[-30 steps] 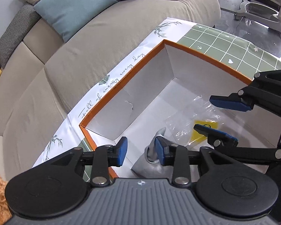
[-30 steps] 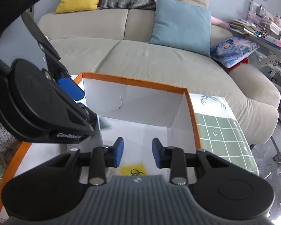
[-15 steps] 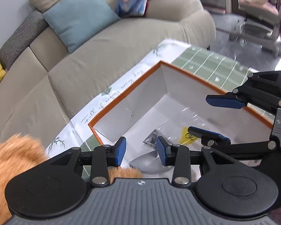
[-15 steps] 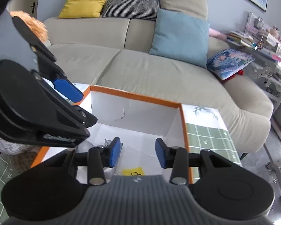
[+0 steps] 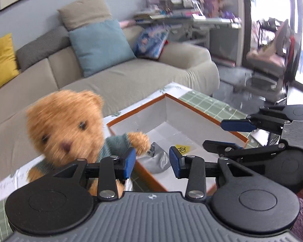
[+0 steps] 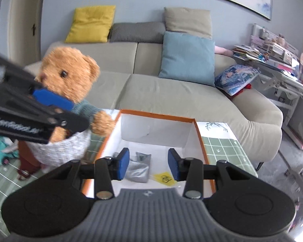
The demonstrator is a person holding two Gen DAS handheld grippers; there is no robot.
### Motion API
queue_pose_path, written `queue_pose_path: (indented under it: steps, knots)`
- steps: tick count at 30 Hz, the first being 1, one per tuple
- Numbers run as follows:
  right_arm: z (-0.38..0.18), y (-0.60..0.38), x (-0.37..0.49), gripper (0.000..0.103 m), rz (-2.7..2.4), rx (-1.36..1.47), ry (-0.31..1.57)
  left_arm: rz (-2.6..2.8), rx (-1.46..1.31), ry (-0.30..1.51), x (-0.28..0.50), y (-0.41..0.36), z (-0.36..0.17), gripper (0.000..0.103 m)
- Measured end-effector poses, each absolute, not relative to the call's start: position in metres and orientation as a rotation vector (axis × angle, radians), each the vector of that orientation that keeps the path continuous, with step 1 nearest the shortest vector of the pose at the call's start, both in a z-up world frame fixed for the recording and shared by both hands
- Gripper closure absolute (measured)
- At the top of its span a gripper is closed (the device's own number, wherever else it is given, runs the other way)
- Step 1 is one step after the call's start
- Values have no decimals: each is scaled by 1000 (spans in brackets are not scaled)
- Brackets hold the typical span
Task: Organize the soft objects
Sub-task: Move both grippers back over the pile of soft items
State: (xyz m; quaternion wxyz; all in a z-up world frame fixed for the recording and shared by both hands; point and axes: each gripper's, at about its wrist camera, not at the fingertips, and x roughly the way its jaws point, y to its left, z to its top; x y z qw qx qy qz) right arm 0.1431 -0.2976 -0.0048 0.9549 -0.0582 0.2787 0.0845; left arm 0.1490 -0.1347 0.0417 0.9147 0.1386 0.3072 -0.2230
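We see a brown teddy bear [image 5: 64, 129] in a teal knitted sweater, sitting upright in a grey knitted basket [image 6: 62, 148] just outside the left wall of an open box [image 6: 198, 133] — white inside, orange along the rim. One of the bear's paws reaches over that rim. The box rests on a green-checked tablecloth [image 6: 222, 147] with a white printed border, set in front of a beige sofa [image 6: 171, 92].

On the box floor, toward its near side, lie a silver-grey pouch [image 6: 138, 167] and, just beside it, a clear packet with a yellow label [image 6: 164, 178]; from the left wrist view the pouch [image 5: 157, 161] sits against the near left wall.

The left gripper [image 5: 152, 161] hovers over the near left corner of the box, its blue pads [image 5: 129, 162] spread apart with nothing between them; the bear lies just beyond its left finger, though whether they touch we cannot tell. The right gripper [image 6: 149, 164] is held above the near side of the box, jaws likewise parted and empty — the pouch and label show through the gap below.

On the sofa we note a yellow cushion [image 6: 91, 24], a grey cushion [image 6: 137, 32], a tan cushion [image 6: 187, 22], a light blue cushion [image 6: 187, 57] and a printed pillow [image 6: 236, 78] at its right end.
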Motion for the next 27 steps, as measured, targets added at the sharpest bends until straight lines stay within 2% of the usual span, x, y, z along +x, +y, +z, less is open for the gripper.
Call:
queue_pose_path:
  steps: [5,17,27]
  knots:
    - [3,-286,109,60,164,-20,553,-415,206,601,113,-99,38,53]
    - [2,-223,55,57,252,34,586,-190,91,557,58,-27,11,53]
    - [-13,-161,45,54,360,53,600,-36,-42,634,41,33,-11,53]
